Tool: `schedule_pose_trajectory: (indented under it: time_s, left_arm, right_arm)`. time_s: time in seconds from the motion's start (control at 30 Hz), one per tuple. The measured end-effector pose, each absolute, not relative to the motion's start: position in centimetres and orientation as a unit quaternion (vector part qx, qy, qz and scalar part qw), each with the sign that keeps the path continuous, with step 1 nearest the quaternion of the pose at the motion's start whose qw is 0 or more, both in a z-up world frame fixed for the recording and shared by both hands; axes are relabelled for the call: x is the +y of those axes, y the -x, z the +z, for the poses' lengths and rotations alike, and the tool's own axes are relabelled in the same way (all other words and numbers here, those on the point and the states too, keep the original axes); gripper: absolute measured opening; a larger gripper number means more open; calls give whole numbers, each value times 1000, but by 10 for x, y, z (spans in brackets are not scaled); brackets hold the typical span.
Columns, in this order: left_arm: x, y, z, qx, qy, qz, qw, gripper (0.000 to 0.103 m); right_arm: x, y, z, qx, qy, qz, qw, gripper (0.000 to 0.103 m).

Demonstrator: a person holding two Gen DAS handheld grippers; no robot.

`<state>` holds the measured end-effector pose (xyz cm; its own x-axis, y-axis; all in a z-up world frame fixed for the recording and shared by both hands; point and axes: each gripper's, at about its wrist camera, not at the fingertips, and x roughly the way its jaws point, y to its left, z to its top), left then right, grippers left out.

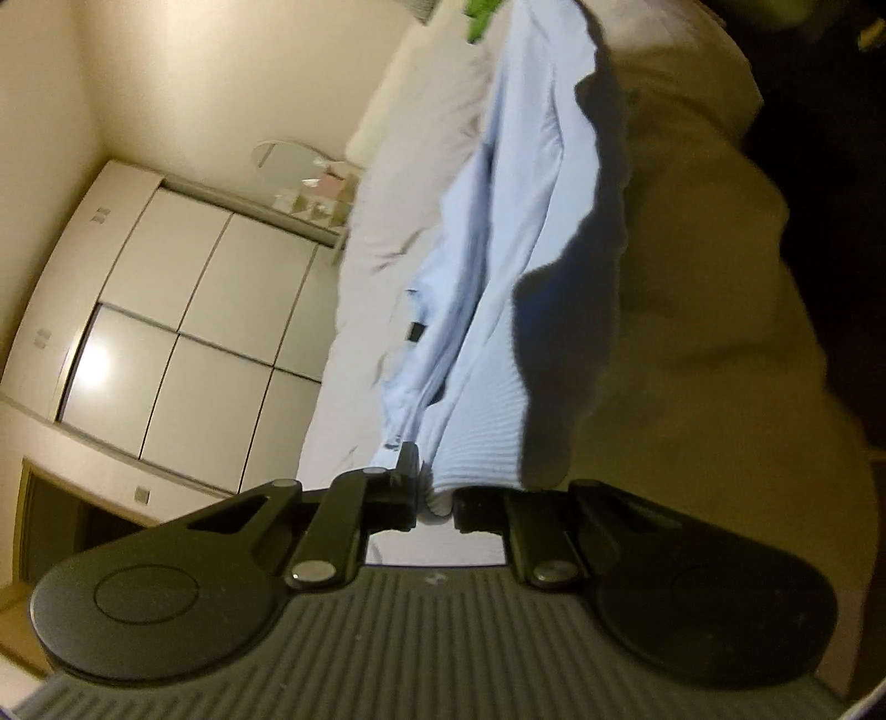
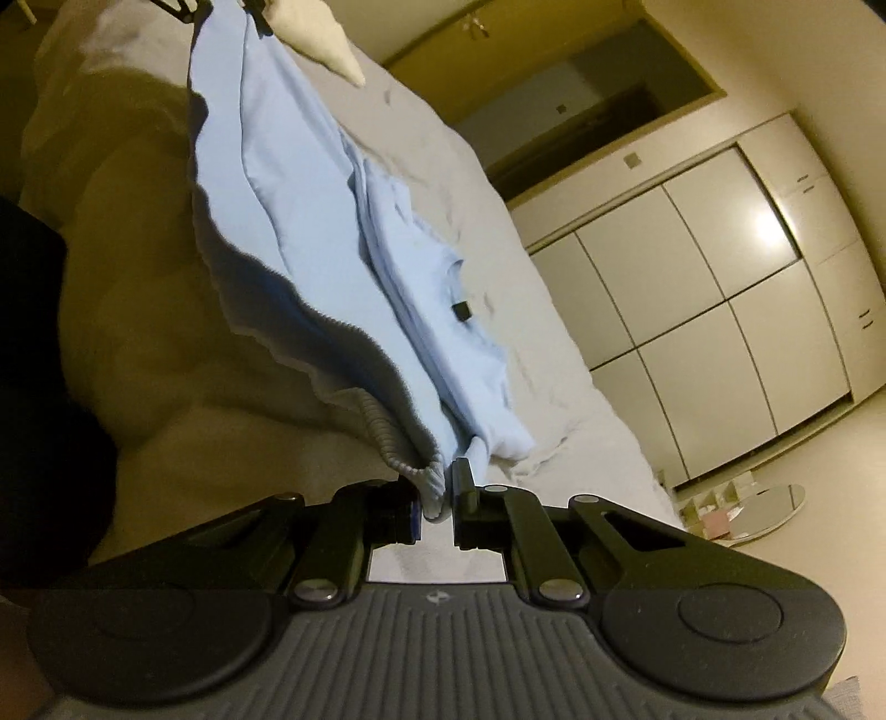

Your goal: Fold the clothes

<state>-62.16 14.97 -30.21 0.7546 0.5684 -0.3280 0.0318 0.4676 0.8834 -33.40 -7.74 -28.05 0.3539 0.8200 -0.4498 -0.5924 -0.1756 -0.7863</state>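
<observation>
My left gripper (image 1: 434, 501) and right gripper (image 2: 440, 501) each clamped the ribbed hem of the light-blue sweater (image 1: 515, 232), which stretched toward 12 o'clock above the bed (image 2: 554, 343).

The ribbed hem of my light blue garment (image 1: 498, 266) disappears between the pads of my left hand-held gripper (image 1: 434, 507); the pinched bit is hidden. Green item (image 1: 482, 16) above the garment is cut off by the top edge, unidentifiable. Small clutter beside the round mirror (image 1: 282, 158): too small to tell.
</observation>
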Motion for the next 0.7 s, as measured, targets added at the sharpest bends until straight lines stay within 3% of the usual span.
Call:
schedule_pose_trajectory:
  time_s: [0.23, 0.43, 0.7]
  left_arm:
    - [86, 679, -279, 307, -416, 201, 832, 11]
    - [84, 675, -278, 333, -368, 179, 849, 11]
    - [226, 599, -203, 333, -162, 208, 906, 11]
  right_arm:
    - [-132, 368, -252, -82, 508, 567, 643, 8]
    - [-153, 383, -260, -16, 525, 587, 616, 8]
    - [-71, 301, -205, 20, 452, 616, 645, 8]
